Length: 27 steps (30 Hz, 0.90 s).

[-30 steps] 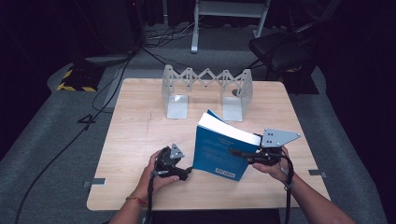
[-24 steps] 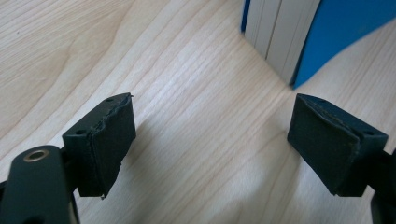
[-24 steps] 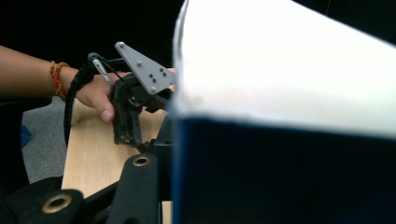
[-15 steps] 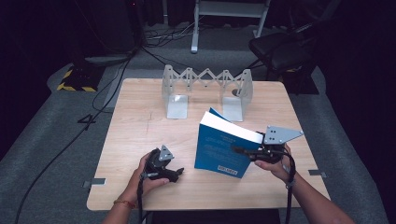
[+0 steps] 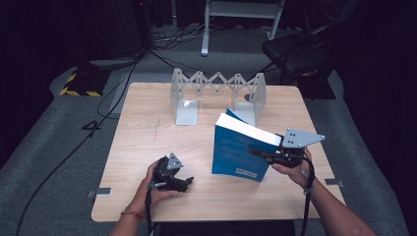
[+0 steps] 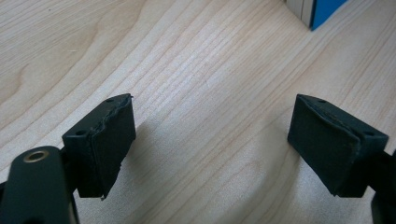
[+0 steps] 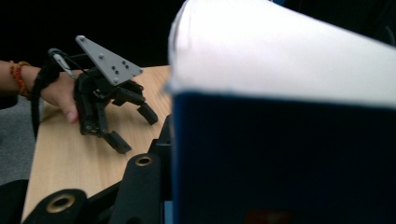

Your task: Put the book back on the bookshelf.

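A blue book (image 5: 241, 147) with white page edges stands tilted on its lower edge on the wooden table (image 5: 147, 128), right of centre. My right gripper (image 5: 258, 151) reaches in from the right and is shut on the book's upper right side. In the right gripper view the book (image 7: 280, 116) sits right against the camera. My left gripper (image 5: 187, 182) rests low on the table near the front edge, left of the book and apart from it, its jaws open with bare wood between them (image 6: 210, 144). The book's corner (image 6: 327, 9) shows far ahead.
A silver folding metal rack (image 5: 219, 88) stands at the back middle of the table. A dark chair (image 5: 295, 54) and cables (image 5: 123, 83) lie on the grey floor behind. The left half of the table is bare wood.
My left gripper has drawn back to the left, away from the book's lower edge. The right gripper keeps hold of the book, which has shifted slightly.
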### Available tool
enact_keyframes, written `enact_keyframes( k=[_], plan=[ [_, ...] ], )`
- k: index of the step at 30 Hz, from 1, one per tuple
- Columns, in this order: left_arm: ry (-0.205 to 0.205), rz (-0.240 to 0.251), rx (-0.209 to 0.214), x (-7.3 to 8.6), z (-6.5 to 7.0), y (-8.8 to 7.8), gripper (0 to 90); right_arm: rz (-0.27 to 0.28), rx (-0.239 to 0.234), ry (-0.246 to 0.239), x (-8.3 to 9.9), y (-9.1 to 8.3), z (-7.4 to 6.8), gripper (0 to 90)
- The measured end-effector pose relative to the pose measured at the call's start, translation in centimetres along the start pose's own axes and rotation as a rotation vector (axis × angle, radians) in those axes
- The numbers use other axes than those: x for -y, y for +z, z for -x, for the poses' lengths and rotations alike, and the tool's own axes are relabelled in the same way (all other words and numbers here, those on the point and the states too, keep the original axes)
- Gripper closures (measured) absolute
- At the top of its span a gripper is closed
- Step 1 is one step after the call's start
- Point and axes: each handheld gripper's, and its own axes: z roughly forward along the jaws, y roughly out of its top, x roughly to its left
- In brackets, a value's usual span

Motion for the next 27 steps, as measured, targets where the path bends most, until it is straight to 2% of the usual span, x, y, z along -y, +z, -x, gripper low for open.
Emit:
enact_keyframes(
  k=[14, 17, 24, 27],
  plan=[
    [-0.001, 0.000, -0.001, 0.0, 0.0, 0.0, 15.5, -0.031, 0.089, 0.005, -2.0, 0.4, 2.9, 61.4],
    [0.000, 0.000, 0.000, 0.0, 0.0, 0.0, 15.5, -0.064, 0.116, -0.002, -2.8, 0.7, 3.6, 61.4],
    [0.001, 0.001, 0.001, 0.0, 0.0, 0.0, 15.4, -0.099, 0.144, 0.004, -3.8, 1.1, 5.0, 61.5],
    [0.007, 0.000, -0.002, 0.0, -0.1, 0.0, 15.5, -0.118, 0.179, -0.005, -4.3, 1.2, 5.7, 61.5]
  ],
)
